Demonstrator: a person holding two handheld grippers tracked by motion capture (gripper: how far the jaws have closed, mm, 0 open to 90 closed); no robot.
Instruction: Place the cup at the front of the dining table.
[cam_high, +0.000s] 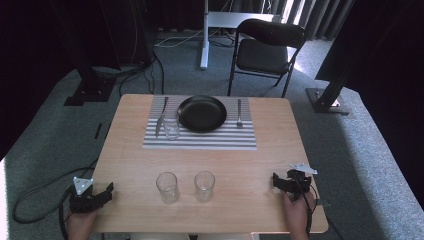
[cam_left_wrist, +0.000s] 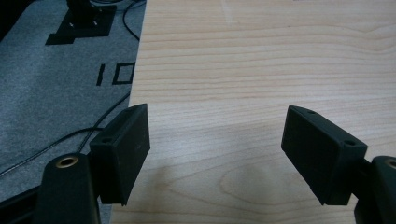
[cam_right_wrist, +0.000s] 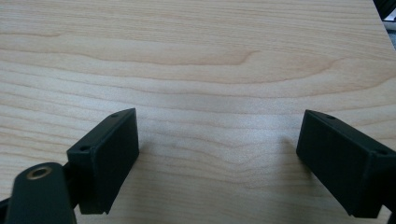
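Observation:
Two empty clear glasses (cam_high: 167, 187) (cam_high: 204, 185) stand side by side near the front of the wooden table (cam_high: 260, 150). A third glass (cam_high: 171, 128) stands on a striped placemat (cam_high: 200, 139), left of a black plate (cam_high: 202, 113). One piece of cutlery (cam_high: 161, 117) lies left of the plate and another (cam_high: 239, 112) lies to its right. My left gripper (cam_high: 106, 194) (cam_left_wrist: 217, 149) rests at the front left corner, open, with only bare wood between the jaws. My right gripper (cam_high: 276, 182) (cam_right_wrist: 217, 154) sits at the front right, open over bare wood.
A black folding chair (cam_high: 267, 47) stands beyond the far edge of the table. Cables (cam_high: 35, 192) trail over the grey carpet on the left. Black stand bases (cam_high: 90, 90) (cam_high: 327, 102) flank the table. The left gripper sits right at the table's left edge (cam_left_wrist: 135, 84).

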